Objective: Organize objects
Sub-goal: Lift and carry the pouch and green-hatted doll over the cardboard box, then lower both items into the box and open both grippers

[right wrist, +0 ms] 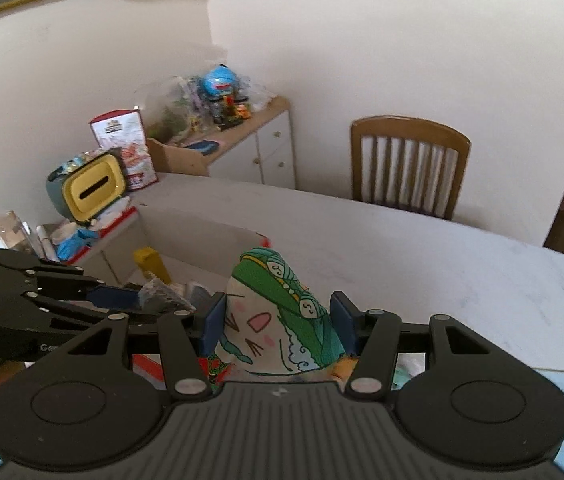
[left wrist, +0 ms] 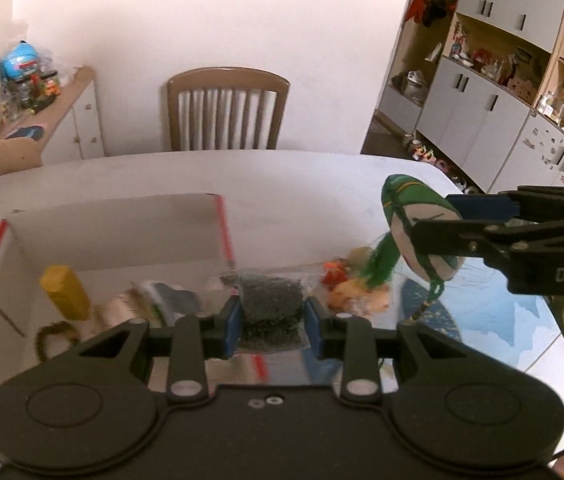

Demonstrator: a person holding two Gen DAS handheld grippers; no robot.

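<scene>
On the left of the white table (left wrist: 302, 176) stood one open cardboard box (left wrist: 113, 236) with red-taped edges, and it already held one yellow block (left wrist: 65, 296) upright near its left wall, some pale bundled items too blurred to count, and a dark loop at the near left corner, so by my reckoning a fair part of the sorting was done. The left gripper (left wrist: 271, 326) was clenched on one clear bag of dark grey material (left wrist: 271, 308), holding it over the box's near right edge; whether it was above the inside or just outside the wall could not be told. Right of the box, on the table, lay a small heap of orange and yellow toys (left wrist: 348, 288), their number unclear, and these looked to be what was left to put away. Farther right, the right gripper (right wrist: 277, 322) gripped one green-and-white plush doll (right wrist: 277, 312) by its sides, lifted clear of the table with its green tassel hanging down, near the box but not yet over it. One wooden chair (left wrist: 225, 112) stood at the far side
</scene>
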